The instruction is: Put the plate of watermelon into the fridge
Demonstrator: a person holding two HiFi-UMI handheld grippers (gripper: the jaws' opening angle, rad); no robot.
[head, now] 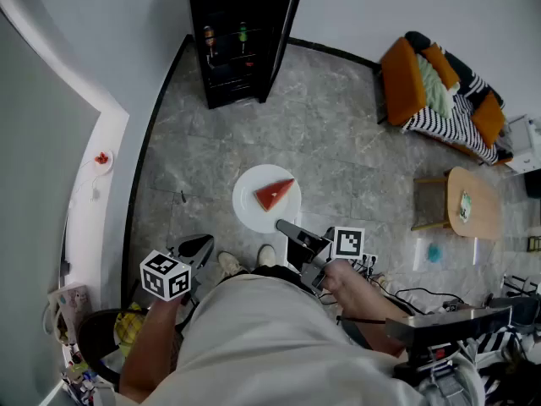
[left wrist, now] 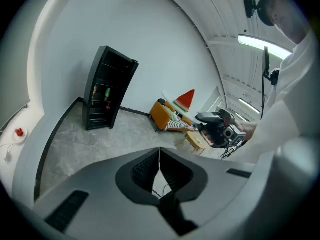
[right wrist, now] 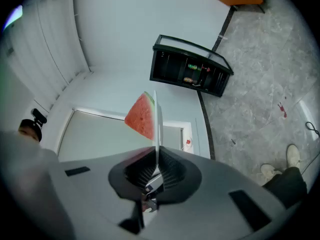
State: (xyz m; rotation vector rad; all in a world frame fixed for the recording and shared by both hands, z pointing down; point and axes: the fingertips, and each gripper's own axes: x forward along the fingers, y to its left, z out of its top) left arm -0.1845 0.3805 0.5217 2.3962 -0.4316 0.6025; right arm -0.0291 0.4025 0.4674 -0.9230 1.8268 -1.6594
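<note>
A white plate with a red watermelon slice hangs above the floor in front of me. My right gripper is shut on the plate's near rim. In the right gripper view the plate shows edge-on between the jaws, with the slice on its left face. The black fridge stands ahead by the wall with its door open; bottles show on a shelf inside. It also appears as the fridge and fridge. My left gripper is shut on nothing, low at my left side.
An orange armchair with striped cushions stands at the right wall. A small wooden table sits near it. A white counter runs along the left, with a small red thing on it. Cables lie on the floor at right.
</note>
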